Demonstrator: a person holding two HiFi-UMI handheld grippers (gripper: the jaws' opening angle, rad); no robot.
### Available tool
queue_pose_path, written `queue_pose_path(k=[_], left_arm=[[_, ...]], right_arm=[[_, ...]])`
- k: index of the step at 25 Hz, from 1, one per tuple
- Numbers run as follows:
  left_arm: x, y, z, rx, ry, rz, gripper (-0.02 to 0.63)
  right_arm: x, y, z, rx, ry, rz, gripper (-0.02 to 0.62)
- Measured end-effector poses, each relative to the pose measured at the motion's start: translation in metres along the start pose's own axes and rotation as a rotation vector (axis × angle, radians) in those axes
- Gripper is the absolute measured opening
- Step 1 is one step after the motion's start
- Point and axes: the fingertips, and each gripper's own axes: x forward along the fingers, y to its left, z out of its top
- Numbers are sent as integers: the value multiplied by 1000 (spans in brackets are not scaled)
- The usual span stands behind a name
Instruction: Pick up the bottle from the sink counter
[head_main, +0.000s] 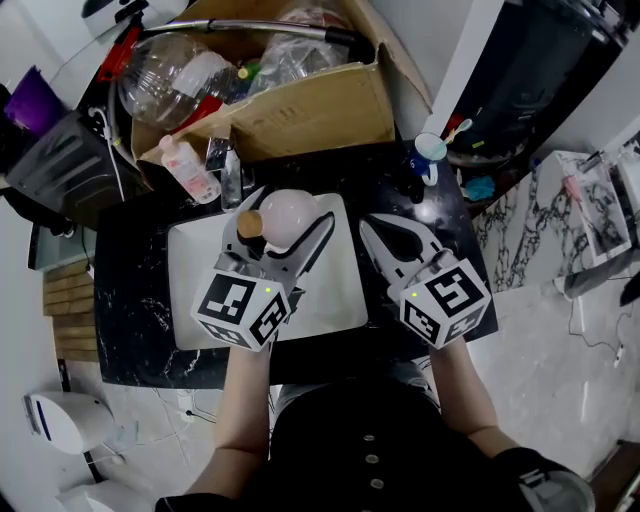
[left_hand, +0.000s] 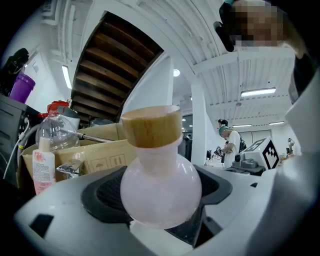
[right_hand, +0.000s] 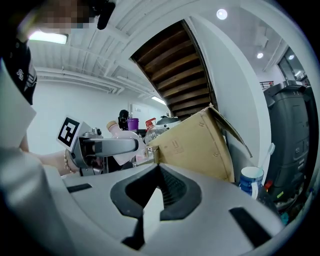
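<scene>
Bottle (left_hand: 160, 190), one, in left gripper (head_main: 288, 225); right gripper (right_hand: 157, 169) seemingly shut

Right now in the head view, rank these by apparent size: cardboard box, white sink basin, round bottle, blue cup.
1. cardboard box
2. white sink basin, partly hidden, so close to the box
3. round bottle, held up in the left gripper; nearness to the camera may enlarge it
4. blue cup
</scene>
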Motion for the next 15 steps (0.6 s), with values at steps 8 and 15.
queue_pose_path(k=[8,15], left_arm=[[-22,-11,6,3,-34,9,396],[-33,-17,-1,21,-12,-5,396]], right_arm=[[-7,13,8,-14,-24,21,3],[-6,25,10,-47,-18,58,3]])
